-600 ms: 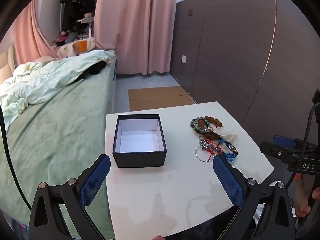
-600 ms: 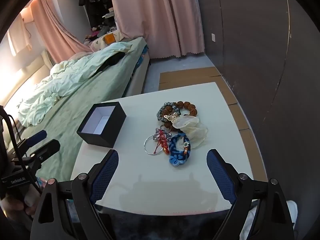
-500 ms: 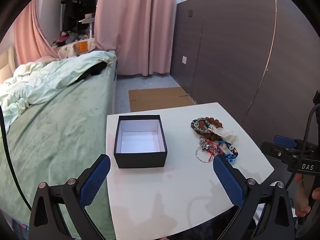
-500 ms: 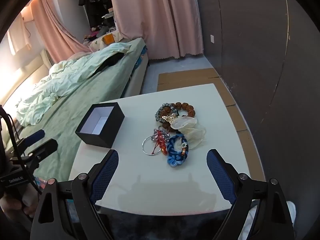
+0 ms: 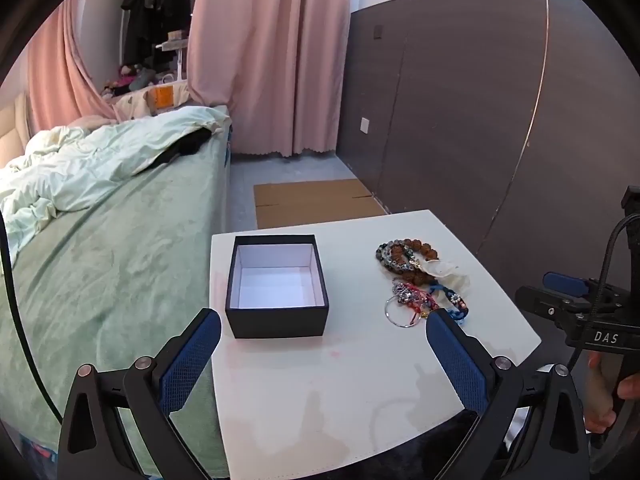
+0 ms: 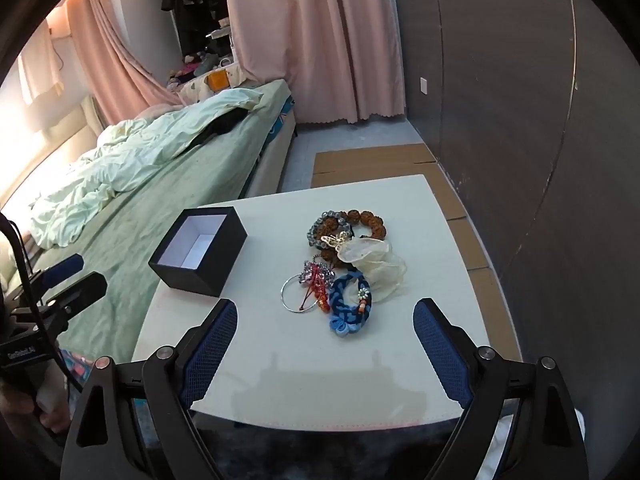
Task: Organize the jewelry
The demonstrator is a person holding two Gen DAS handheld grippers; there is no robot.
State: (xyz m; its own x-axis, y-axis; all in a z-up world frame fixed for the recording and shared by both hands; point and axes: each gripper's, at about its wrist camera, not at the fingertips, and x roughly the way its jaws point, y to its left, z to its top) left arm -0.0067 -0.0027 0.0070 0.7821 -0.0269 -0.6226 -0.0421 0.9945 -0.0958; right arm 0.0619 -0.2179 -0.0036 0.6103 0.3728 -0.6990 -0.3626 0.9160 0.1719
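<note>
White table point(image 6: 404, 208) ahead of and below both my tongs, green-covered bed point(image 5: 100, 264) along its left edge, pink curtains point(image 5: 272, 60) and a dark panelled wall point(image 5: 460, 120) beyond, flat cardboard point(image 5: 316, 200) on the floor past the far edge. Count: one open black box point(image 5: 276, 286) with white lining, empty, ahead of my left gripper point(image 5: 320, 354); one jewelry pile point(image 6: 344, 264) ahead of my right gripper point(image 6: 324, 340), holding at least two beaded bracelets, one blue braided band, one silver ring; exact count unclear. Both tongs released, jaws wide, nothing between them.
</note>
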